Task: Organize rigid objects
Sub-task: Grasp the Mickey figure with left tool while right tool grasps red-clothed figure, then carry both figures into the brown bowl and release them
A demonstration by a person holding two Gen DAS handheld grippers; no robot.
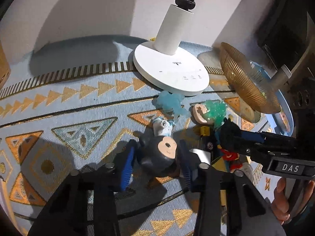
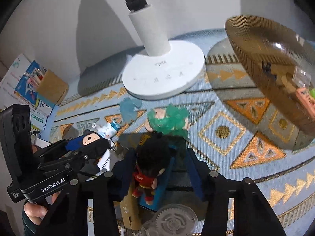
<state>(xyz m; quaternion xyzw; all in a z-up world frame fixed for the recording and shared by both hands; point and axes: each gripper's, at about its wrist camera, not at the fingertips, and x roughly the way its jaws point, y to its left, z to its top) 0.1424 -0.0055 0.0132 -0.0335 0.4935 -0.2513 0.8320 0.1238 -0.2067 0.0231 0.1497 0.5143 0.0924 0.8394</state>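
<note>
A black-haired toy figure (image 1: pixel 161 155) lies on the patterned cloth between the open fingers of my left gripper (image 1: pixel 157 165); it also shows in the right wrist view (image 2: pixel 92 139). My right gripper (image 2: pixel 159 169) is open around a red-clothed, dark-haired figure (image 2: pixel 151 165), which lies on a blue card; this figure also shows in the left wrist view (image 1: pixel 230 155). A green-haired figure (image 2: pixel 167 118) lies just beyond it. A small white-and-blue figure (image 1: pixel 162 126) and a pale blue translucent piece (image 1: pixel 171 102) lie nearby.
A white lamp base (image 1: pixel 171 68) with its post stands at the back. A ribbed golden bowl (image 2: pixel 265 64) holding small items sits at right. A clear gear toy (image 2: pixel 173 220) lies near my right gripper. Books and a brown box (image 2: pixel 53 88) stand at left.
</note>
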